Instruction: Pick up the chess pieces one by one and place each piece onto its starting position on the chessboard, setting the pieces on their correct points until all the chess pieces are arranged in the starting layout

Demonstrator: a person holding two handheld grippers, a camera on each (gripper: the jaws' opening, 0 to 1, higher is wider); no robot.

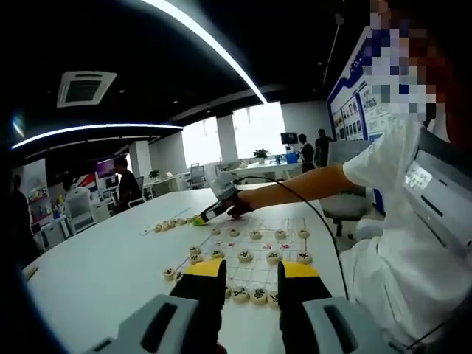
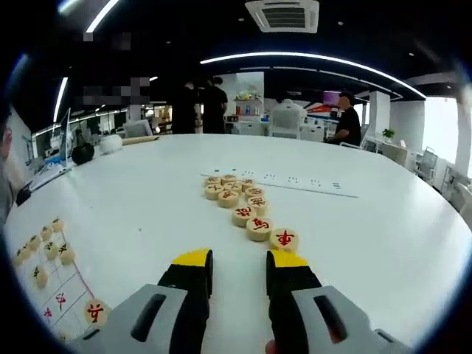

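R tongs (image 2: 238,274): jaws apart, empty, aimed at loose red pieces (image 2: 258,227) on counter (image 2: 383,221), prob. lining up next pick.
L tongs (image 1: 251,284): apart, empty, hovering by chessboard (image 1: 258,254) edge, waiting.
Board: black pieces (image 1: 245,256) partly set.

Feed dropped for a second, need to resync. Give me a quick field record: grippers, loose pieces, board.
left gripper: open, empty, raised over the near board edge
right gripper: open, empty, facing the loose pieces
loose pieces: red-marked discs clustered on the white table, off the board
nearest loose piece: just beyond the right jaw tip
chessboard: partly filled
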